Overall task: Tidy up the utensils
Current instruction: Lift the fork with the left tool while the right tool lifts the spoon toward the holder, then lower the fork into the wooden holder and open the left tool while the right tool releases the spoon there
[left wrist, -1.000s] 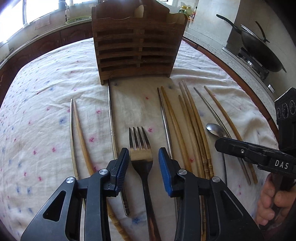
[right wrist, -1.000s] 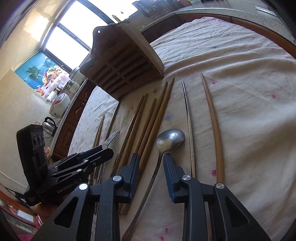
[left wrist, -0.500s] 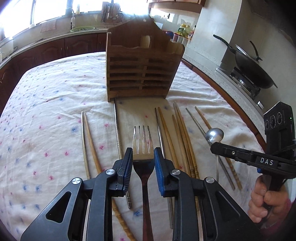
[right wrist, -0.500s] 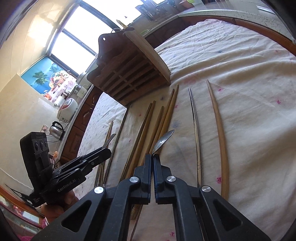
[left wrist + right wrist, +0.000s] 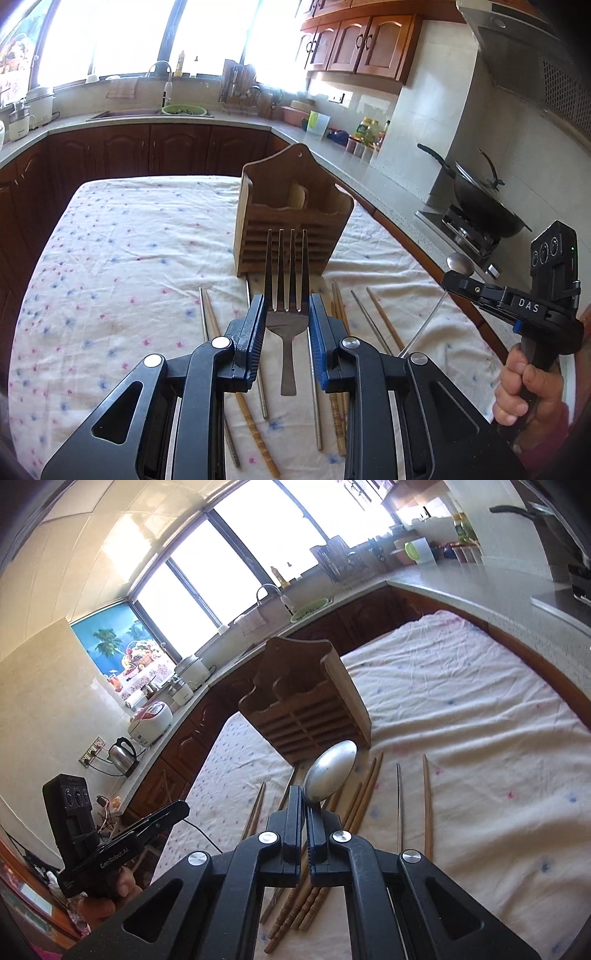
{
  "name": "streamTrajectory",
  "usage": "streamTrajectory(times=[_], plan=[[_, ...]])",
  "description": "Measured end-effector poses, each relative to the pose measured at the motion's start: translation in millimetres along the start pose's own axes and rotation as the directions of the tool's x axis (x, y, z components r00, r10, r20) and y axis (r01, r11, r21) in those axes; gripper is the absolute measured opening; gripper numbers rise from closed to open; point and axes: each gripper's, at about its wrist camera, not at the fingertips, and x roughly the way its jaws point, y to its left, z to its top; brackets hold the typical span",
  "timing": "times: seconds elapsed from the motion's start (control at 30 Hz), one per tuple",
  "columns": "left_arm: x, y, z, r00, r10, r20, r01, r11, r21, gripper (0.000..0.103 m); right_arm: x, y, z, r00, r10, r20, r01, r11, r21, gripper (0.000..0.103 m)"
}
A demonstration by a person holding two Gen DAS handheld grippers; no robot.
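Both tools tilted down: left tool (image 5: 287, 317) grips fork (image 5: 287, 280) (tines forward), right tool (image 5: 306, 808) spoon (image 5: 330, 771).

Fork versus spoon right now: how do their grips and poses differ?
The fork sits flat between the left hand-held gripper, pads at its neck, tines forward. The spoon is pinched edge-on at its neck by the right hand-held gripper, bowl forward. Both are metal and lifted off the tablecloth.

Blown-out window (image 5: 122, 37) backlight, fisheye-warped edges
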Motion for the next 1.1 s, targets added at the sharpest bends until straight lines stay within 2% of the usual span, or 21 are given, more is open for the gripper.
streamTrajectory(times=[0.37,0.7,0.87,0.97,1.1], plan=[[-6.5,10.3,35.5,0.997,0.021,0.072,-0.02,1.0,-0.014,0.021,-6.1,17.7,44.2,0.989,-0.055,0.135,0.07,0.992,-0.109,0.002],[8.0,9.3,102.2,0.985,0.032,0.171,-0.03,0.999,-0.016,0.021,6.6,42.1,98.8,0.961,-0.076,0.266,0.135,0.968,-0.21,0.002],[31.0,10.7,139.3,0.974,0.053,0.218,-0.049,0.998,-0.027,0.021,23.7,55.2,132.2,0.94,-0.09,0.329,0.182,0.948,-0.26,0.002],[52.0,15.1,151.0,0.972,0.076,0.224,-0.066,0.996,-0.051,0.021,41.4,58.7,143.2,0.93,-0.109,0.352,0.22,0.93,-0.293,0.002],[83.9,23.7,149.7,0.975,0.099,0.198,-0.085,0.993,-0.077,0.021,71.2,53.7,144.5,0.935,-0.12,0.333,0.234,0.915,-0.327,0.002]])
